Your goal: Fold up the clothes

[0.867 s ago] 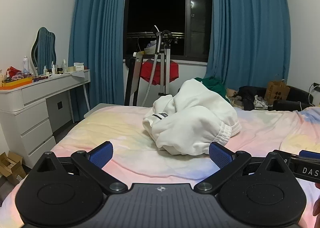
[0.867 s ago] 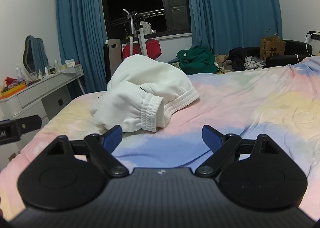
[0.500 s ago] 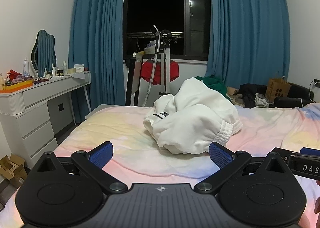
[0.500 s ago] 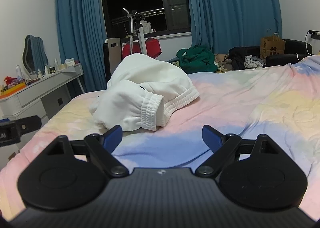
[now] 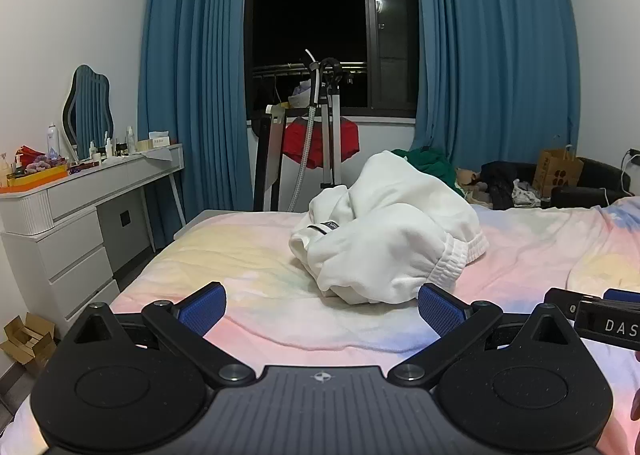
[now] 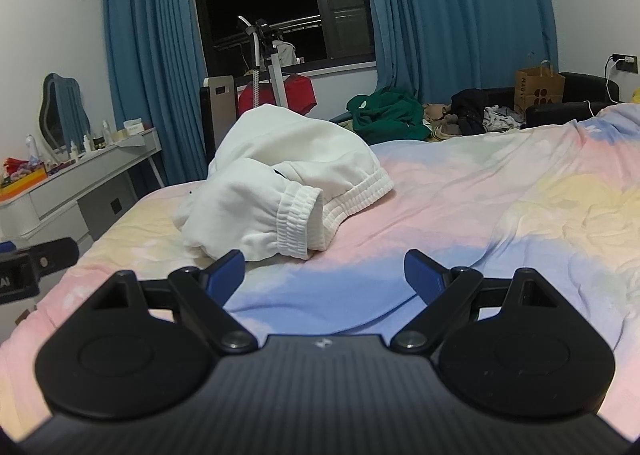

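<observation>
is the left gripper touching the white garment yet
Apart. The left wrist view shows bare bedsheet between the open left gripper and the white garment.

Cut off at the right edge of the left wrist view: right gripper, only a black bar lettered "DAS" and a sliver of blue pad showing. Likewise clipped at the left edge of the right wrist view: left gripper, lettering unreadable. Hidden behind the white garment: most of the green clothing. Too small to identify: bottles and clutter on the dressing table. Underside of the garment unseen, type unclear.
</observation>
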Demonstrator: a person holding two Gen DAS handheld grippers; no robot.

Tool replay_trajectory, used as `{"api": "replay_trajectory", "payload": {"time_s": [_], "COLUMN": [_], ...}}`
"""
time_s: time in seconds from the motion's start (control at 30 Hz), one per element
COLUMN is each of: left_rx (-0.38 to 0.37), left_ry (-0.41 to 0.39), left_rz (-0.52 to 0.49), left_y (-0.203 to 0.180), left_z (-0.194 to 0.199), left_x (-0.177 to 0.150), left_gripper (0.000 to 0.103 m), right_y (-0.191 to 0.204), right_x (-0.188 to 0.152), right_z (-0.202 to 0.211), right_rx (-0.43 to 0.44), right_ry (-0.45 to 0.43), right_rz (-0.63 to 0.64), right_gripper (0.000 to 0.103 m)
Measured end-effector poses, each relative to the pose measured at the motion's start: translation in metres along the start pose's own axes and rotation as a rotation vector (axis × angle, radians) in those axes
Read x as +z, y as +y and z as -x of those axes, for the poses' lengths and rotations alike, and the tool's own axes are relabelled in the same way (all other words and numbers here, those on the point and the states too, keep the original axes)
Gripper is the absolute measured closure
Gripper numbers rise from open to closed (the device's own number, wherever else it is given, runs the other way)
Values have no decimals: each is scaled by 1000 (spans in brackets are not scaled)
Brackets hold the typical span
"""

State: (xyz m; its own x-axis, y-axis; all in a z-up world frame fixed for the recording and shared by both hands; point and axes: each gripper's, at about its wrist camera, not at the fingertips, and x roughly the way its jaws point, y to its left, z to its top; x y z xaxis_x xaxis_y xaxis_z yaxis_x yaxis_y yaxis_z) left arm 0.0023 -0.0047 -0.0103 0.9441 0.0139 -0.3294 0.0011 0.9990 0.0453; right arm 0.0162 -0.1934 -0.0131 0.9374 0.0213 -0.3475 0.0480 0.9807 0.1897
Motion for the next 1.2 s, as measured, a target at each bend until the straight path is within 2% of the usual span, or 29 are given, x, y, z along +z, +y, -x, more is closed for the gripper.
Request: {"api": "replay_trajectory", "payload": {"time_s": [0.17, 0.53, 0.67, 0.83, 0.97, 1.2], "left_rx": [-16, 11, 7, 77, 45, 33], "left_ry": [5, 32, 38, -23, -16, -43], "left_rz": [21, -5, -39, -185, -254, -373], "left_y": [5, 3, -3, -30, -61, -138], "left_z": [-1, -12, -20, -42, -79, -151], "left_x": [-1, -10, -16, -21, -15, -10], "left_gripper": [0, 0, 0, 0, 0, 7], "right_y": [-1, -7, -15, -29, -47, -87], "right_x": [1, 4, 7, 10, 10, 2], "right_z": [0, -1, 2, 5, 3, -14], "right_rx": [-1, -26, -61, -138, -182, -176], "right_ry": [4, 25, 23, 28, 40, 94], "right_rz": [-9, -49, -86, -141, -203, -346], "right_gripper": [15, 15, 15, 15, 15, 15]}}
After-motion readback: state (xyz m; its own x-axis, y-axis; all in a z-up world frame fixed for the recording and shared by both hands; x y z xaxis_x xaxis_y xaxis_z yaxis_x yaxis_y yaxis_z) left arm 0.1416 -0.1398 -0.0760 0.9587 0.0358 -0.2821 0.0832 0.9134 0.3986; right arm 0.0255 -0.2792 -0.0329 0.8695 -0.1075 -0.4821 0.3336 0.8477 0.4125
